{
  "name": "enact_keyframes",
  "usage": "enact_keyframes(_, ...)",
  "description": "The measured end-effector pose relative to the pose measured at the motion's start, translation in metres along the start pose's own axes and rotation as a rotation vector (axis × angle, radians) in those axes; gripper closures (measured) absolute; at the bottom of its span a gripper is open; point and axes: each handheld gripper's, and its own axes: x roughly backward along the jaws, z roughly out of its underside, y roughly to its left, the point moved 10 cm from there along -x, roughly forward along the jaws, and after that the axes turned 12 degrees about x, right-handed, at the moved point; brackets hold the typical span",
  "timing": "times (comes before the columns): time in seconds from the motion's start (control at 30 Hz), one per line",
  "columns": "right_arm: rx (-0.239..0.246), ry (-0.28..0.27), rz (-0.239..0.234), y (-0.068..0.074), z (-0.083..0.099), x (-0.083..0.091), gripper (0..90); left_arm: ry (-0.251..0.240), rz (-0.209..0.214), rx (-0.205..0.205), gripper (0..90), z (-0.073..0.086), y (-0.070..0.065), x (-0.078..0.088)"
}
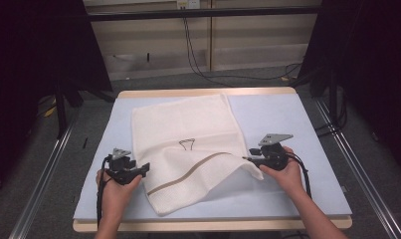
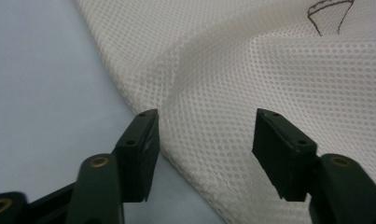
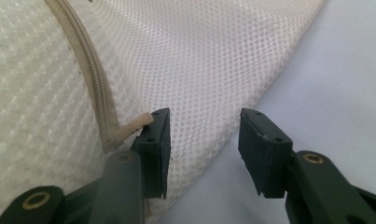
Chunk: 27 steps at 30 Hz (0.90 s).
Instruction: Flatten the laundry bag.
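A white mesh laundry bag [image 1: 188, 134] lies flat on the pale blue table top [image 1: 287, 119], with a tan zipper [image 1: 188, 174] running across its near part and a small dark hanger mark [image 1: 186, 144] at its middle. My left gripper [image 1: 146, 168] sits at the bag's left edge, open; in the left gripper view [image 2: 204, 140] the mesh [image 2: 251, 70] lies under and between the jaws, untouched by the pads. My right gripper [image 1: 246, 159] is at the bag's near right corner, open [image 3: 202, 140], with the mesh edge [image 3: 199, 56] between its jaws. The zipper's end tab [image 3: 132, 126] lies beside one jaw.
The table's wooden rim [image 1: 208, 92] shows at the far edge. Black stands and cables [image 1: 198, 55] are on the floor behind, and metal rails [image 1: 44, 174] run along both sides of the table.
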Motion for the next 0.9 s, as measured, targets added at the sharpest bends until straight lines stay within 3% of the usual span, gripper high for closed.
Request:
enact_keyframes(0.07,0.007,0.008,0.002,0.001,-0.001,-0.003,53.1,0.053,0.023,-0.002,38.7,0.01,-0.001,-0.004)
enact_keyframes(0.17,0.018,0.018,0.006,0.002,-0.001,-0.007,50.7,0.04,-0.013,-0.033,37.9,0.011,-0.004,-0.006)
enact_keyframes(0.2,0.017,0.021,0.005,0.003,-0.001,-0.008,50.6,0.036,-0.04,-0.049,40.0,0.012,-0.003,-0.006)
enact_keyframes(0.27,0.032,0.024,0.011,0.003,-0.001,-0.01,49.9,0.032,-0.056,-0.077,47.3,0.013,-0.002,-0.005)
enact_keyframes(0.33,0.026,0.029,0.011,0.004,0.0,-0.012,49.1,0.03,-0.048,-0.071,51.5,0.012,-0.002,-0.005)
enact_keyframes(0.37,0.022,0.031,0.009,0.003,0.0,-0.013,49.4,0.03,-0.053,-0.074,58.0,0.012,-0.002,-0.004)
enact_keyframes(0.47,0.011,0.025,0.0,0.003,0.0,-0.015,49.1,0.043,-0.058,-0.107,66.2,0.013,-0.003,-0.004)
enact_keyframes(0.5,0.011,0.022,0.001,0.002,-0.001,-0.017,49.3,0.04,-0.048,-0.092,73.7,0.013,-0.006,-0.005)
enact_keyframes(0.6,0.004,0.035,0.0,0.001,-0.001,-0.018,51.1,0.043,-0.039,-0.089,83.5,0.013,-0.009,-0.007)
enact_keyframes(0.63,0.001,0.045,0.004,0.001,-0.001,-0.018,52.1,0.052,-0.042,-0.101,84.8,0.013,-0.008,-0.006)
enact_keyframes(0.73,-0.011,0.055,0.017,0.001,-0.003,-0.019,60.9,0.055,-0.026,-0.087,86.7,0.011,-0.008,-0.007)
enact_keyframes(0.8,-0.036,0.071,0.027,0.0,-0.003,-0.019,63.8,0.05,-0.026,-0.07,87.1,0.007,-0.003,-0.006)
enact_keyframes(0.9,-0.065,0.069,0.032,-0.002,-0.004,-0.02,75.8,0.039,-0.046,-0.032,87.2,0.002,0.01,-0.004)
